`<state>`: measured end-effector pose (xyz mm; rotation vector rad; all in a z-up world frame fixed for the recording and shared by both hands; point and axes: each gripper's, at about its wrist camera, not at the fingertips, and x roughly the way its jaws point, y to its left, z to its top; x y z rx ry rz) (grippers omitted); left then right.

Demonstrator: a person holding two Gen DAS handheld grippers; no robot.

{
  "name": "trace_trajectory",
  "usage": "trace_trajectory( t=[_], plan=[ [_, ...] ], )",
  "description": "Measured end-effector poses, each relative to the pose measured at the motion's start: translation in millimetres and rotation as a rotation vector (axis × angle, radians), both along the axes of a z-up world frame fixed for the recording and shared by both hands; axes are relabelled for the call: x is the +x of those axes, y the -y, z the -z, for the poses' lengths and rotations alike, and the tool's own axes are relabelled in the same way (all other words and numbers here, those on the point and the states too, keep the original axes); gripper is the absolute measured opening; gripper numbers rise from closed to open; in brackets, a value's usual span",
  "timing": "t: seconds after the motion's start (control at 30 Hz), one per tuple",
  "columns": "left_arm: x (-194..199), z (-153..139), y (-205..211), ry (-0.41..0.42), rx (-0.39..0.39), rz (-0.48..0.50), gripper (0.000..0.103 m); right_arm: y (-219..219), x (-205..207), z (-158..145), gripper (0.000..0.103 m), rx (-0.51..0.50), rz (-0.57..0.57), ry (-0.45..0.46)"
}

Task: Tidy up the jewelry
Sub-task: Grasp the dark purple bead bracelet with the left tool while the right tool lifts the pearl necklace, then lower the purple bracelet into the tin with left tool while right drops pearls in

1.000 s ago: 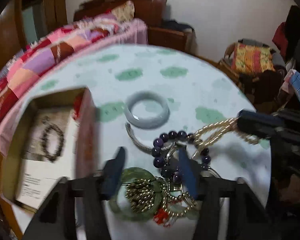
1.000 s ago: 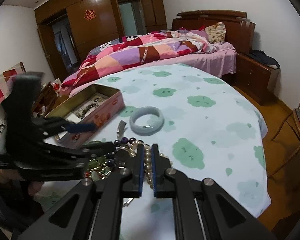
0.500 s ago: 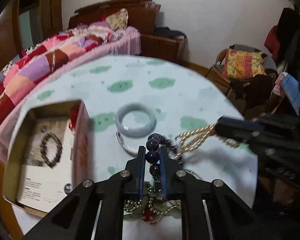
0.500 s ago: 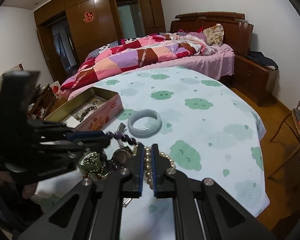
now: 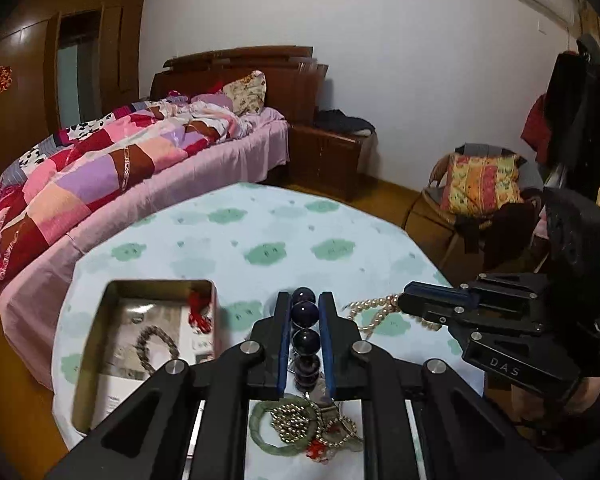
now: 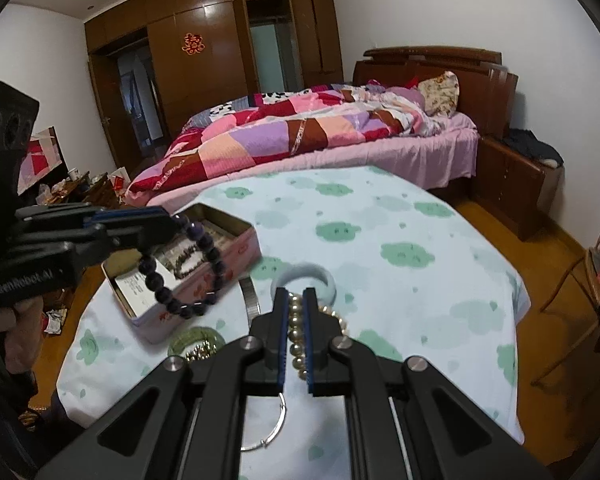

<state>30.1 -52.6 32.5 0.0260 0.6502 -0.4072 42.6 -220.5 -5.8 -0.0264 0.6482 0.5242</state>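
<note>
My left gripper (image 5: 304, 300) is shut on a dark purple bead bracelet (image 5: 305, 332) and holds it lifted above the table; it hangs beside the open pink tin in the right wrist view (image 6: 180, 268). My right gripper (image 6: 294, 294) is shut on a pearl necklace (image 6: 296, 336) that trails onto the cloth (image 5: 374, 312). The open pink tin (image 5: 148, 344) holds a dark bead bracelet (image 5: 156, 346) and a card. A green jade ring with gold beads (image 5: 296, 428) lies under the left gripper.
A pale jade bangle (image 6: 304, 276), a silver band (image 6: 252, 296) and a thin silver hoop (image 6: 270, 432) lie on the round table with the cloud-print cloth (image 6: 400, 256). A bed (image 6: 320, 128) stands behind, a chair with cushion (image 5: 480, 188) at the right.
My left gripper closed on the purple bracelet and lifted it off the jewelry pile, toward the tin. The right gripper stayed shut on the pearls.
</note>
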Motion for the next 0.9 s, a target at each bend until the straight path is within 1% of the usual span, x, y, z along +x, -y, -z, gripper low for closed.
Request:
trace_trajectory(
  t=[0.2, 0.4, 0.73, 0.9],
  plan=[
    [7.3, -12.2, -21.8, 0.028, -0.008, -0.045, 0.013, -11.5, 6.3, -14.0, 0.008, -0.011, -0.03, 0.03],
    [12.5, -13.6, -50.5, 0.037, 0.006, -0.113, 0.013, -36.9, 16.9, -27.7, 0.008, -0.022, -0.079, 0.055],
    [30.2, 5.3, -97.5, 0.008, 0.024, -0.229, 0.013, -93.7, 34.1, -33.1, 0.008, -0.041, -0.174, 0.065],
    [36.8, 16.5, -115.1, -0.016, 0.023, -0.266, 0.013, -121.7, 44.7, -27.1, 0.008, -0.065, -0.209, 0.056]
  ],
)
